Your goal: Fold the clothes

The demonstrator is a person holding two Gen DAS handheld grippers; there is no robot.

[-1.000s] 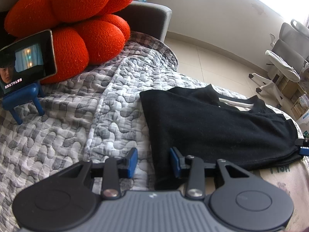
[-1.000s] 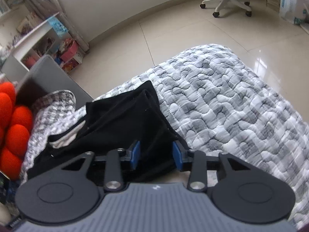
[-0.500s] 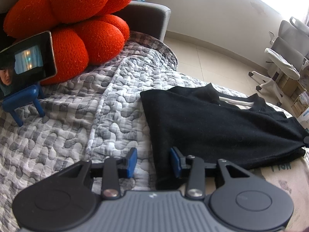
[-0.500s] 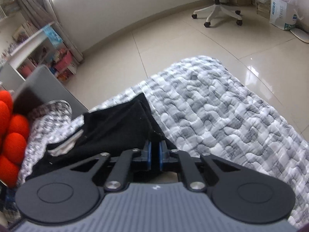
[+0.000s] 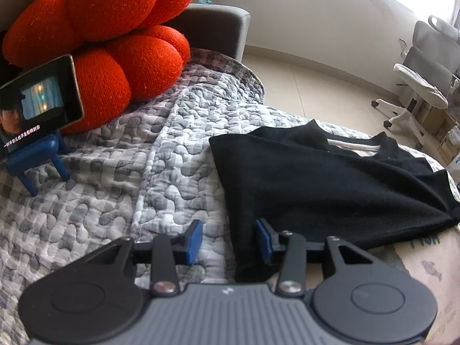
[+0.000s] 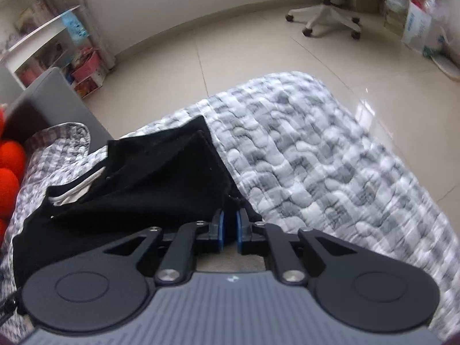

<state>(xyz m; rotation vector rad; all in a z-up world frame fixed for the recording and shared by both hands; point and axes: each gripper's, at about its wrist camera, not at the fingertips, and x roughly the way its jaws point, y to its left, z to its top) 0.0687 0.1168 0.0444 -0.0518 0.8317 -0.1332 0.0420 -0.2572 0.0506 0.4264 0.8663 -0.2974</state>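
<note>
Pinching the black knit garment [image 6: 149,189] at its corner, right gripper [image 6: 229,231] grips; left gripper [image 5: 228,240] straddles the opposite edge, spread. Likely next: left closes.

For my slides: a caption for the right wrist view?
Right gripper nearly closed at the edge of a black garment on a grey quilt.
</note>
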